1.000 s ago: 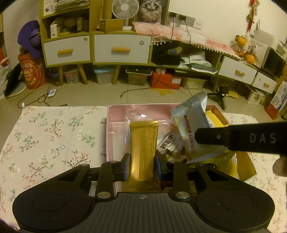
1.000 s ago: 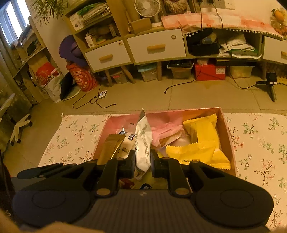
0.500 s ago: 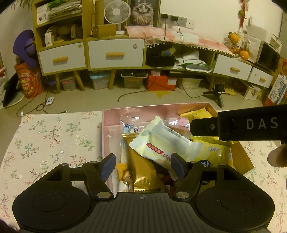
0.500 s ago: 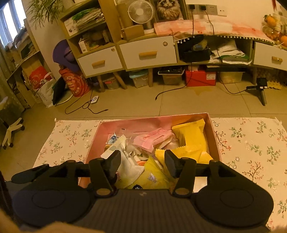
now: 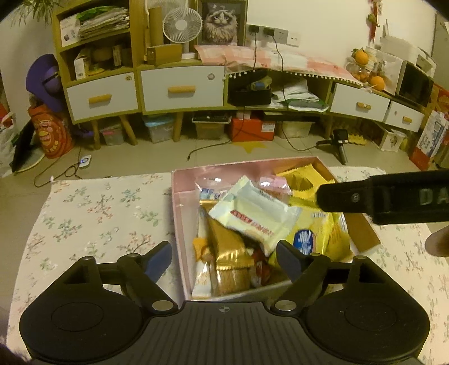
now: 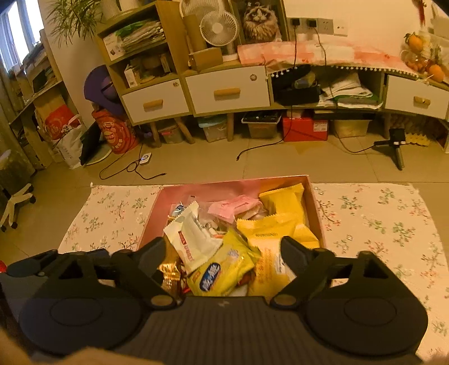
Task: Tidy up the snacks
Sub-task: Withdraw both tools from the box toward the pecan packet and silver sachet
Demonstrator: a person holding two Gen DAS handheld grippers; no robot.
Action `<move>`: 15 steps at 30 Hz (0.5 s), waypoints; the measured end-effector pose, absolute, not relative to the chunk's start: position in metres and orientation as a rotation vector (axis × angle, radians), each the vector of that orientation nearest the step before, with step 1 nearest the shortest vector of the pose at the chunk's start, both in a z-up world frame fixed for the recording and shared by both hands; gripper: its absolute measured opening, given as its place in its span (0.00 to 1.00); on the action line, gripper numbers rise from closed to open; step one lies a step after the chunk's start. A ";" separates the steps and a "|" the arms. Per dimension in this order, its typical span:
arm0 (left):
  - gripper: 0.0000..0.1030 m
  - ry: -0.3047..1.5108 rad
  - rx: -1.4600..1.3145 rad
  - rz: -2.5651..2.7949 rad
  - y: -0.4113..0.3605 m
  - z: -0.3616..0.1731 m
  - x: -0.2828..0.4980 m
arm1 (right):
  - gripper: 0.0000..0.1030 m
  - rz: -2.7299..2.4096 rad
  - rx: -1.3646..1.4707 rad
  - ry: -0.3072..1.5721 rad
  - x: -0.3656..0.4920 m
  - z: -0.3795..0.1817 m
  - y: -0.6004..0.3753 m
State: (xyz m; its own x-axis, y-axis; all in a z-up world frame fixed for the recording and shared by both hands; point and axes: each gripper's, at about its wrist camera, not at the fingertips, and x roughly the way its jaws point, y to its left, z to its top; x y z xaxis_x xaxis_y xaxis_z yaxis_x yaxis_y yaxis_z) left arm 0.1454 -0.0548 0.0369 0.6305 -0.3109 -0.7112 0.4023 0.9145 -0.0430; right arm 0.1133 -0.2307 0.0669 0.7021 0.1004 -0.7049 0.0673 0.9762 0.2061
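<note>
We see a warm, yellowish light over a beige tiled floor [image 5: 157, 157] crossed by black cables [image 6: 132, 170]. Along the pale wall [image 5: 322, 19] runs a low wooden cabinet [image 5: 182, 87] with white drawers [image 6: 227, 91] and open shelves stacked with papers, a small white fan [image 5: 182, 25] and a framed cat picture [image 5: 221, 21] on top, and storage boxes [image 6: 304, 127] underneath. In the right wrist view a window [image 6: 16, 36] and a leafy plant [image 6: 73, 16] sit at the far left, and oranges [image 5: 370, 67] rest on the cabinet's right end.
</note>
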 end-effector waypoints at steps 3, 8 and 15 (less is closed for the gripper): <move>0.85 0.800 0.132 -0.402 -0.049 0.035 0.136 | 0.94 0.012 0.220 0.797 0.103 0.067 -0.231; 0.87 0.832 0.127 -0.398 -0.038 0.029 0.121 | 0.98 -0.015 0.204 0.813 0.088 0.064 -0.233; 0.90 0.863 0.117 -0.390 -0.027 0.025 0.098 | 1.00 -0.036 0.178 0.822 0.066 0.059 -0.232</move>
State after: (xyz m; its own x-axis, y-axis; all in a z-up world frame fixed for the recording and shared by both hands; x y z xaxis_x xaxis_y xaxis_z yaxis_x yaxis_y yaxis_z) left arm 0.0978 -0.0275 0.0246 0.5848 -0.2867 -0.7588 0.3804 0.9231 -0.0556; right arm 0.0657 -0.2324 0.0588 0.6808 0.0367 -0.7315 0.1009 0.9845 0.1432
